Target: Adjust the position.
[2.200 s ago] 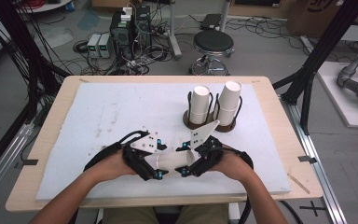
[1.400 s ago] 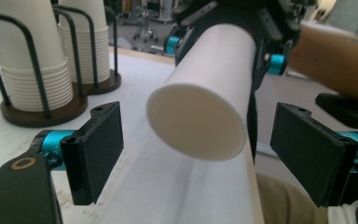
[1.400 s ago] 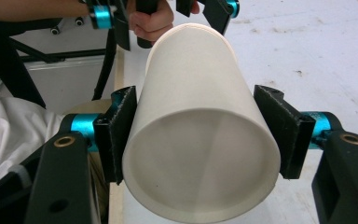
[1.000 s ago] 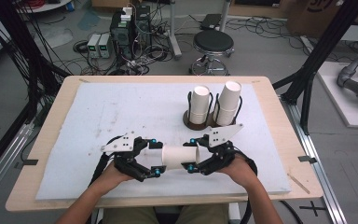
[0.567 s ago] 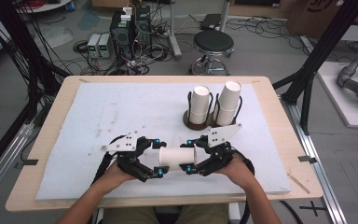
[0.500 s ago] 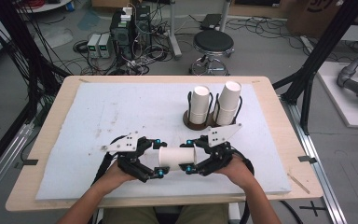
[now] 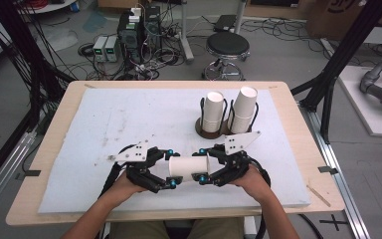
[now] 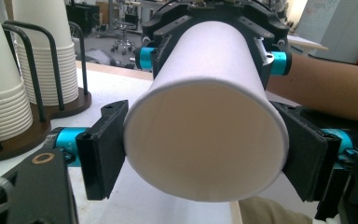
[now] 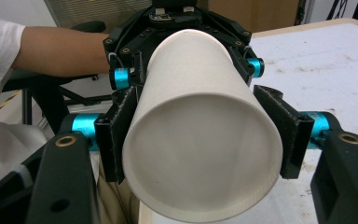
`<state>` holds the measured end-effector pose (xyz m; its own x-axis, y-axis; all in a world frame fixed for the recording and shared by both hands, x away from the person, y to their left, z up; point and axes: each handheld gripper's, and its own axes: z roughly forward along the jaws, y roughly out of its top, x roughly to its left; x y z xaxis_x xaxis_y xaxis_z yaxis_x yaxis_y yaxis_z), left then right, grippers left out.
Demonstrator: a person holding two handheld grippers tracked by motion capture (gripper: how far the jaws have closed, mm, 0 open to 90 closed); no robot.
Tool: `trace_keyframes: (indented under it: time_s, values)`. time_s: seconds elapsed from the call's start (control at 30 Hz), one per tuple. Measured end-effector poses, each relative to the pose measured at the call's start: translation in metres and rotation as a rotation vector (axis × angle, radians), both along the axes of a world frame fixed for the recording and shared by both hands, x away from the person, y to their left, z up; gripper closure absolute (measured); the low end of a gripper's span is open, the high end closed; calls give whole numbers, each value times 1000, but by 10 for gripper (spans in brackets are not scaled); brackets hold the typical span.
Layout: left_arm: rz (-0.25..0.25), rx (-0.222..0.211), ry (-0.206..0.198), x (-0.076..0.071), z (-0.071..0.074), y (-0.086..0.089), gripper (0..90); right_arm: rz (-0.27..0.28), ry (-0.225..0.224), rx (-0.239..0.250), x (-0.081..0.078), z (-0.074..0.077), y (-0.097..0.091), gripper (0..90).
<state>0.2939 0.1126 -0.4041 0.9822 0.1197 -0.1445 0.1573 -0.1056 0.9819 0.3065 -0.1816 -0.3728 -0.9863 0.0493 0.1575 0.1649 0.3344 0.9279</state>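
Paper cup: a white cup [image 7: 188, 168] lies sideways in the air just above the table's near edge, held between the two grippers, one at each end.
Left gripper: the left gripper [image 7: 166, 169] has just been closing its jaws, and in its own view both pads [image 8: 103, 149] press the cup's wide end [image 8: 205, 140].
Right gripper: the right gripper [image 7: 203, 164] pinches the other end; its pads [image 9: 121, 133] sit tight against the cup wall [image 9: 200, 126].
Cup count: it may be two nested cups being pulled apart, though no seam is plain from above.
Risk, crushing: thin paper could buckle or go oval if either grip tightens further.
Risk, slipping: the smooth tapered wall could slide out of one grip if the hands pull apart unevenly, and the cup would drop to the mat or off the near edge.
Surface: a white foam mat [image 7: 129, 119] with scuffs, on a wooden table [image 7: 298, 129].
Holder: two cup stacks [image 7: 229, 112] stand in a wire rack behind, well apart.
Room: grey floor, cables, a round stool [image 7: 224, 47], black frame posts.
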Motion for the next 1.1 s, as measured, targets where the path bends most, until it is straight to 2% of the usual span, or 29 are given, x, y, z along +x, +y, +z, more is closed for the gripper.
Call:
trace_keyframes:
  time_s: [0.27,0.43,0.63,0.97,1.1]
  values:
    - [1,-3,-2,0,2,3,270,-2,-1,-17,0,-1,1,358]
    - [-2,12,-11,0,3,3,289,-4,-6,-24,0,0,1,362]
    - [-13,11,-3,0,3,4,302,-6,-7,-33,-1,1,2,360]
    - [2,5,-2,1,6,9,317,-47,-15,-50,-5,7,4,258]
    - [18,25,-11,1,10,14,309,-70,-24,-48,-7,12,3,222]
